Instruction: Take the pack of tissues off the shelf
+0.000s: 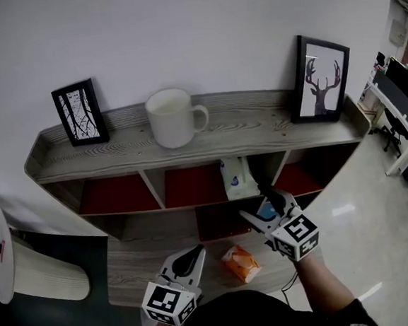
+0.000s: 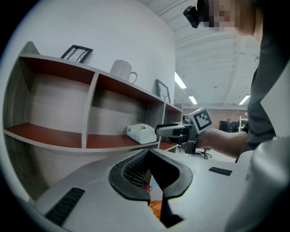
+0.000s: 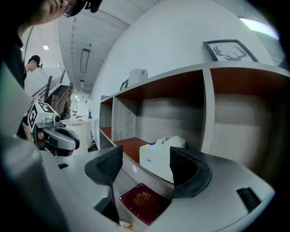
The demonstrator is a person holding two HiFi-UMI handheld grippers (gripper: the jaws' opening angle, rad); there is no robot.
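**Pack of tissues** (image 1: 238,178): lying on the red floor of the middle compartment of the shelf (image 1: 189,150), toward that compartment's right end, just above centre of the head view. Showing white wrapping with a small blue mark, the top puffed and creased. Probably handling as light and soft, giving under a squeeze, with the film wrapper likely slipping. Best taking hold across the two opposite sides at mid-body, pressing enough to dent without crushing, then drawing straight out beneath the shelf top.

**Right gripper** (image 1: 264,204): pointing into that compartment with its fingers standing wide apart and gripping nothing. Framing the pack between them in the right gripper view, with no pad pressing on it.

**Left gripper** (image 1: 194,253): hanging at lower centre-left of the head view, fingers closed tip to tip and holding nothing, well apart from the pack.

**Orange packet** (image 1: 240,263): lying on the worktop (image 1: 138,267) between the two grippers.

**Dark red booklet** (image 3: 144,202): lying below the right fingers, at lower centre of the right gripper view.

**Mug** (image 1: 174,117): standing on the shelf top.

**Twig picture** (image 1: 80,113): leaning at upper left.

**Deer picture** (image 1: 321,77): leaning at upper right.
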